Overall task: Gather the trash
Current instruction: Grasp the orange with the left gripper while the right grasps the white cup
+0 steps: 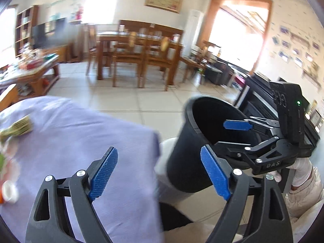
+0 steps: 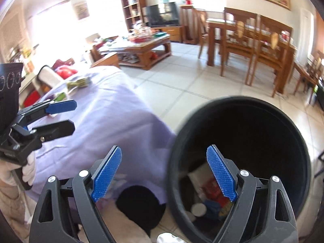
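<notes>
While the round black plastic bin (image 2: 239, 162) already holds wrappers, both the left gripper (image 1: 160, 174) and right gripper (image 2: 164, 174) gape empty, and scraps (image 1: 17, 130) remain on the lilac tablecloth (image 1: 85, 141).

Your left gripper (image 1: 160, 174) has two curved black arms with triangular cut-outs, silver round-headed screws at the pivots, and bright blue pads (image 1: 104, 174) with a fine ribbed texture. Your right gripper (image 2: 164, 174) is built the same way, with black arms, silver screws and blue ribbed pads (image 2: 107, 174). From the left wrist view, its body is a black block with pale lettering "DAS" on the front, a small green light on the upright housing, and silver linkage bars behind the pads. You wear white gloves (image 1: 301, 170), and a light cream sleeve (image 1: 303, 194) shows at the wrist.
</notes>
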Action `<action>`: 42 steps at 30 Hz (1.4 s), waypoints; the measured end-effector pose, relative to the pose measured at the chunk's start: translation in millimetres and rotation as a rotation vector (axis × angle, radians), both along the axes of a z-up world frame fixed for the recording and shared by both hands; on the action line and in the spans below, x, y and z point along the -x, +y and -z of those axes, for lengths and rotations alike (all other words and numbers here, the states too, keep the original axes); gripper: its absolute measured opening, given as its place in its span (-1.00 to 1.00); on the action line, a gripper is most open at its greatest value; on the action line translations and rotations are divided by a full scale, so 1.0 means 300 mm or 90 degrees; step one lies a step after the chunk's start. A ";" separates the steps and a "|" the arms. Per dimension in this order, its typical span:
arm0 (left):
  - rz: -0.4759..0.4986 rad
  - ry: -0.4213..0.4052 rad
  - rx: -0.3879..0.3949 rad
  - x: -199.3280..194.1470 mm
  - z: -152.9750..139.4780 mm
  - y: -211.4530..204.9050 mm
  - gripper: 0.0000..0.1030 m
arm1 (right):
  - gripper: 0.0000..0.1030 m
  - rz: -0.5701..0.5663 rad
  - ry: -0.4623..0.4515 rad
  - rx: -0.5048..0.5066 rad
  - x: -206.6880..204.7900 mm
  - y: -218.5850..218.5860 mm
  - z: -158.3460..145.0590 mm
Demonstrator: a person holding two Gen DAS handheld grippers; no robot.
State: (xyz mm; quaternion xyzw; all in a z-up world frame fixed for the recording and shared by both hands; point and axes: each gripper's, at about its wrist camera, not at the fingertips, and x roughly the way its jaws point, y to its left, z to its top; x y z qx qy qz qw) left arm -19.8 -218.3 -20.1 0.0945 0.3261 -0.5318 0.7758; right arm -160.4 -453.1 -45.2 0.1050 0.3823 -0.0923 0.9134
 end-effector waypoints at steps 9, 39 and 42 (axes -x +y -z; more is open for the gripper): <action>-0.132 0.008 -0.005 -0.183 0.013 0.326 0.71 | 0.65 -0.118 0.004 0.004 -0.276 0.282 -0.015; -0.286 0.139 -0.052 -0.567 0.155 0.708 -0.03 | 0.65 -0.341 0.070 0.039 -0.812 0.819 0.079; -0.269 0.153 -0.042 -0.578 0.157 0.711 -0.21 | 0.65 -0.352 0.079 0.041 -0.845 0.836 0.091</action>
